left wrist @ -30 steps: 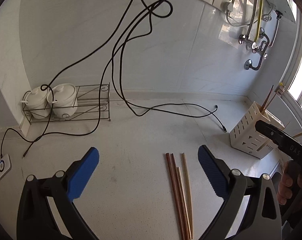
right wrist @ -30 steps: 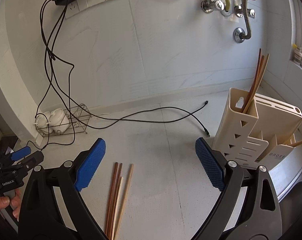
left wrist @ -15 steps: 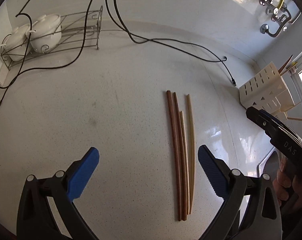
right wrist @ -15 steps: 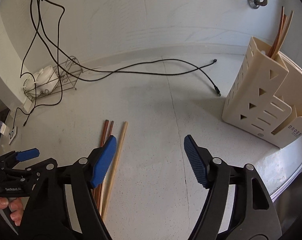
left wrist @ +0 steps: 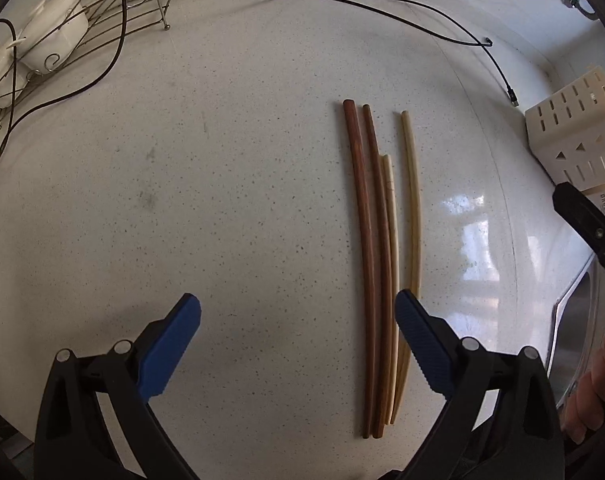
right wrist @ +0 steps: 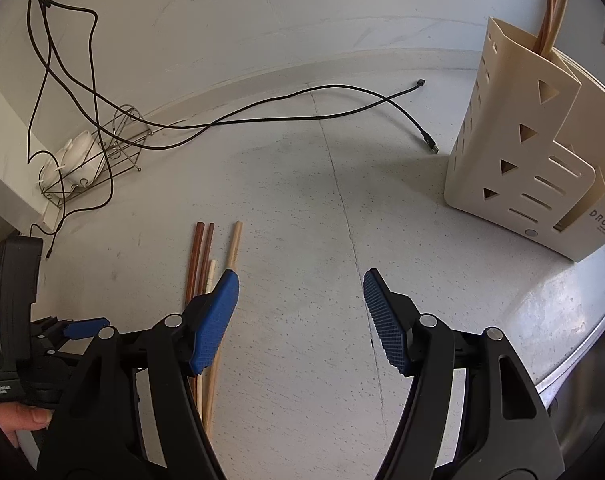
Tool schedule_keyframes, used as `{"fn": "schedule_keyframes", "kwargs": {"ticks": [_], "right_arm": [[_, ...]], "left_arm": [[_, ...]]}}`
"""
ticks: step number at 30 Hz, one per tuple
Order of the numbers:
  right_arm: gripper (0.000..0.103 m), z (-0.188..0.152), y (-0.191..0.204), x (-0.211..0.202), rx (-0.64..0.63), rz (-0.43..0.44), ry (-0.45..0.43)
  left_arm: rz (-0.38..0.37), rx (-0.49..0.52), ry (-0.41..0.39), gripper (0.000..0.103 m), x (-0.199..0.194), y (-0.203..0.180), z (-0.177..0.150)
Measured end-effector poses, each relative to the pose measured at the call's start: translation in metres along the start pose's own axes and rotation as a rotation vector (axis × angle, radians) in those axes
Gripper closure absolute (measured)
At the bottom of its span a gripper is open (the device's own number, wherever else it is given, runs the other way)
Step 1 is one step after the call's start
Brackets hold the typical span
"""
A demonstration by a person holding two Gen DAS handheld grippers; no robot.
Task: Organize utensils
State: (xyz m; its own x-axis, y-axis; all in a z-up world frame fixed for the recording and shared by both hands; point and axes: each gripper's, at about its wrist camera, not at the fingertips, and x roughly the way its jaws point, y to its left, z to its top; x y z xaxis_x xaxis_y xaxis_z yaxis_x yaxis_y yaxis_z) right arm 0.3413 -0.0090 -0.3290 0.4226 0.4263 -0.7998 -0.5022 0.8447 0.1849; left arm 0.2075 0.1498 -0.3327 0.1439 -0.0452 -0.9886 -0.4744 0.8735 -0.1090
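Several chopsticks lie side by side on the speckled white counter: two dark brown ones (left wrist: 362, 240) and two pale ones (left wrist: 412, 208). They also show in the right wrist view (right wrist: 200, 256). My left gripper (left wrist: 298, 312) is open and empty, low over the counter, its right finger beside the chopsticks' near part. My right gripper (right wrist: 300, 300) is open and empty, to the right of the chopsticks. A cream utensil holder (right wrist: 518, 160) stands at the right with several chopsticks upright in it (right wrist: 554, 12).
A wire rack with white pots (left wrist: 42, 32) stands at the back left. Black cables (right wrist: 302, 108) trail across the counter from the wall. A steel sink edge (right wrist: 574, 320) runs along the right. The holder also shows at the right in the left wrist view (left wrist: 570, 140).
Both grippers have tilted down and moved closer to the counter. The chopsticks now lie nearer my left gripper's right finger. My right gripper's jaws have narrowed somewhat.
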Motion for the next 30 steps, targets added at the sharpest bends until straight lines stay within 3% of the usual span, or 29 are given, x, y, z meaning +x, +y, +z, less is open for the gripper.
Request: {"fn": "schedule_keyframes", "kwargs": {"ticks": [24,26,30], "right_arm": [[0.04,0.002,-0.025,-0.014,0.069,-0.012,-0.051],[0.04,0.002,-0.027,-0.014,0.075,-0.015,-0.053],[0.04,0.002,-0.034,-0.014,0.1,-0.016,-0.05]], "left_arm": [[0.105,0.085,0.085,0.024,0.03,-0.024,0.011],[0.105,0.092,0.093,0.029,0.03,-0.027,0.013],[0.104,0.114,0.108,0.054,0.024,-0.036,0.017]]}}
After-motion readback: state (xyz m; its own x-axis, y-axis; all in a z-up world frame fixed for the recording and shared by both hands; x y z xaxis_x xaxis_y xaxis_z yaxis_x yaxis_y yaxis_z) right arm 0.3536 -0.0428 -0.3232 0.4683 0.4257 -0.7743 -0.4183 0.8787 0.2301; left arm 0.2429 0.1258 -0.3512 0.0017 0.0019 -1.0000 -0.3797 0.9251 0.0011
